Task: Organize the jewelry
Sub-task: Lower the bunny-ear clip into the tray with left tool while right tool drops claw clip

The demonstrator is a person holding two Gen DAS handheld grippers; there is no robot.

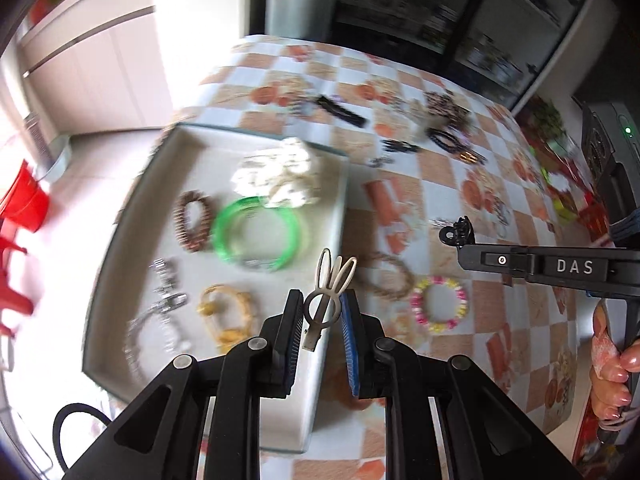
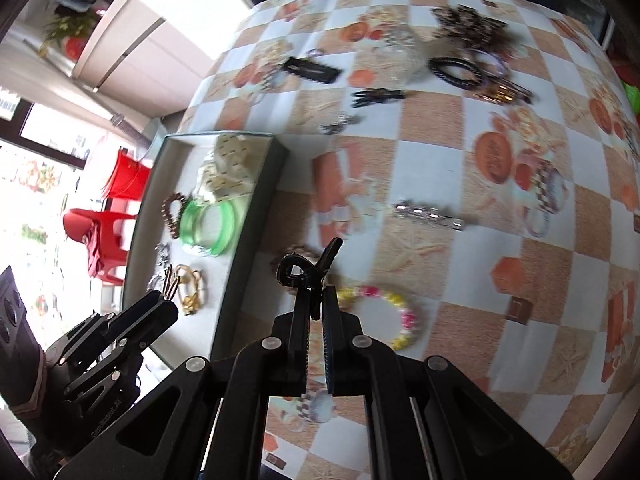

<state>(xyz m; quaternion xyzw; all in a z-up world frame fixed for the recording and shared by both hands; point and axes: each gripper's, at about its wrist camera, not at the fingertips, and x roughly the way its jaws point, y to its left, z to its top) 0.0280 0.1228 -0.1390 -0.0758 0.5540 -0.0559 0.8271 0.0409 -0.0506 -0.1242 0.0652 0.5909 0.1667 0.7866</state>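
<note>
Writing: white letters "DAS" on the black body of the right gripper [image 1: 466,236], seen from the left wrist; faint embossed lettering on the side of the left gripper [image 2: 168,294] in the right wrist view is too blurred to read.
Left gripper: jaws partly apart, the pale metal hair clip with rabbit-ear loops [image 1: 326,300] between them; its ring touches the left pad, a gap shows on the blue-padded side, so a firm hold cannot be confirmed.
Clip position: poised above the right wall of the shallow grey-rimmed white tray [image 1: 120,280].
Right gripper: jaws narrow, pinching the small black claw clip [image 2: 306,270], which sticks up past the fingertips.
Claw clip position: above the checked orange-and-white tablecloth [image 2: 440,120], right of the tray, near the pink-and-yellow beaded bracelet [image 2: 390,316].
Tray contents: translucent green bangle [image 1: 256,234], brown beaded bracelet [image 1: 192,222], cream scrunchie [image 1: 280,178], yellow bracelet [image 1: 226,316], silver pieces, blurred.
Loose on cloth: silver bar clip [image 2: 430,216], black braided band [image 2: 456,68].
</note>
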